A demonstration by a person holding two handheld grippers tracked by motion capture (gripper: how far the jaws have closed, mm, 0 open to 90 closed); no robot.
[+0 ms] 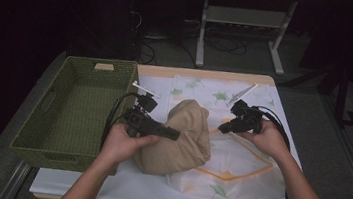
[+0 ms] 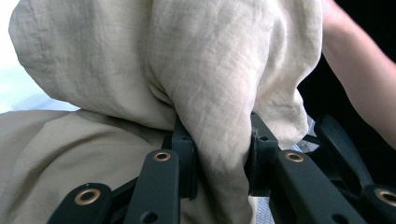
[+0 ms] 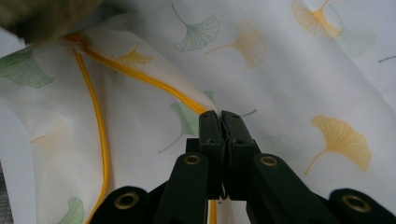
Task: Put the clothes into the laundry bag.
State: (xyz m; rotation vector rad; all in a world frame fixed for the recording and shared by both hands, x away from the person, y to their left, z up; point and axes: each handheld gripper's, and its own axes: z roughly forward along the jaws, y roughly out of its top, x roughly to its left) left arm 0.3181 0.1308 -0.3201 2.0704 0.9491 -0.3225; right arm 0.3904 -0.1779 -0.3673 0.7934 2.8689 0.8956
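Two clamped: left hand-held gripper [image 2: 219, 154] on beige cloth [image 2: 196, 70], right hand-held gripper [image 3: 221, 122] on leaf-print sheet's [image 3: 289, 84] yellow hem [image 3: 140, 74].

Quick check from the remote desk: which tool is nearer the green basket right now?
Left. The left tool sits just beside the green basket, shut on the beige garment. The right tool is beyond the garment, pinching the leaf-print cloth.
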